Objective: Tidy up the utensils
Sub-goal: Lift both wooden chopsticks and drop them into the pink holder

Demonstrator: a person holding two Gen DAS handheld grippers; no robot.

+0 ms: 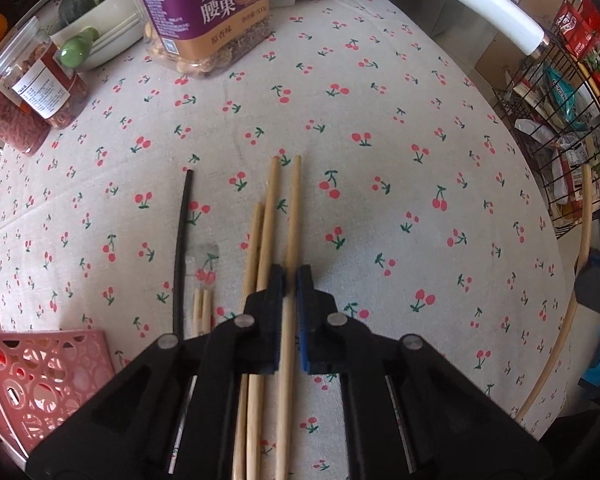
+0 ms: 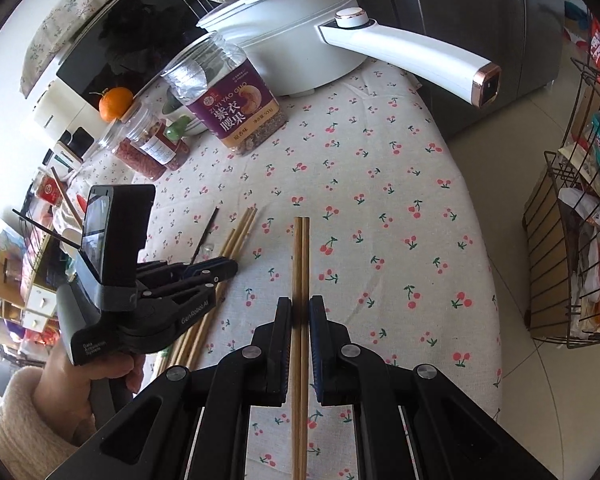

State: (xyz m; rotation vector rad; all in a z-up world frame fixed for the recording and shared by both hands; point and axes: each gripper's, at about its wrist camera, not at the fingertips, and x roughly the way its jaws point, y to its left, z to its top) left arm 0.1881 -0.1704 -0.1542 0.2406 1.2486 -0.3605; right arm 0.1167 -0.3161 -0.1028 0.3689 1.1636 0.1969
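The right claw is pressed onto a pair of brown chopsticks, which run side by side straight out between its pads and over the table with its cherry-print cloth. Whether the pair is lifted or resting on the cloth cannot be told.

The left claw sits low over a group of pale bamboo chopsticks lying on the cloth. Its pads are only a little apart, with one pale stick running through the gap — whether they actually pinch it cannot be told. The other two pale sticks lie just left of the left pad. Further left lie a black chopstick and a short wrapped pair of sticks, partly in clear film. A pink perforated basket stands at the near left corner of the table.

In the right wrist view the left claw is seen from the side, held by a hand in a cream sleeve, over the same pale sticks.

At the far side of the table stand a purple-labelled cashew jar, a jar of red dried berries, an orange and a white electric pot — its long handle reaches past the table edge. A wire rack of packets stands on the floor to the right.
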